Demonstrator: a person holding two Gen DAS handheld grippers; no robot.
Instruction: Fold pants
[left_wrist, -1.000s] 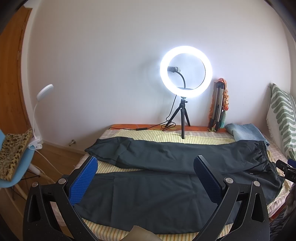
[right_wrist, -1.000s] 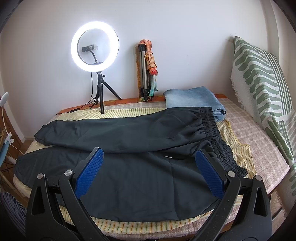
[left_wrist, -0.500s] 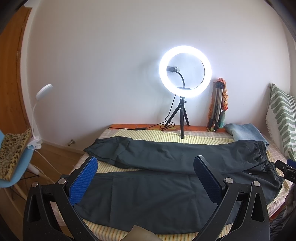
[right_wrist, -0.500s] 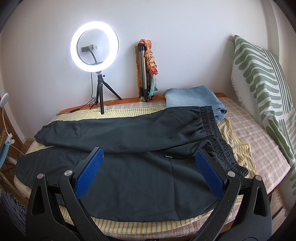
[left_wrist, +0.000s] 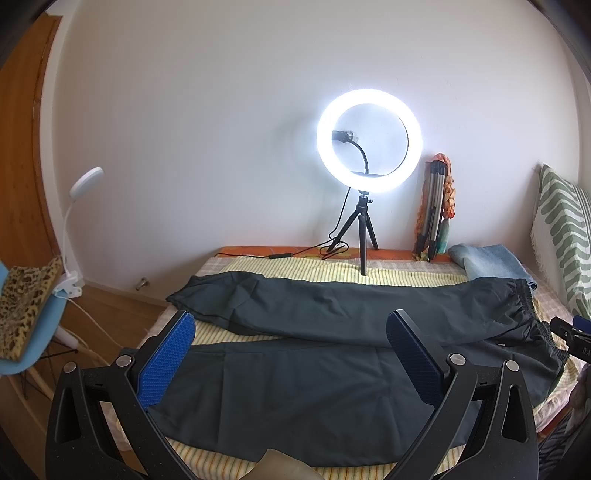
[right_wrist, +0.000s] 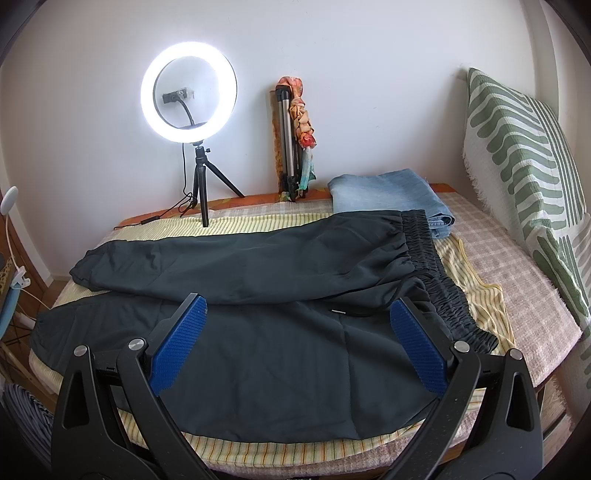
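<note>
Lying flat, unfolded: dark pants (right_wrist: 258, 350)

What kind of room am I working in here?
Most likely a bedroom at home: the dark pants lie spread on a bed, a green-patterned pillow leans at one end, and a lit ring light stands by the wall.

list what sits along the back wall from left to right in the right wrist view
ring light on its tripod → folded silver tripod with an orange scarf draped on it → folded light blue jeans → green-and-white patterned pillow
</note>
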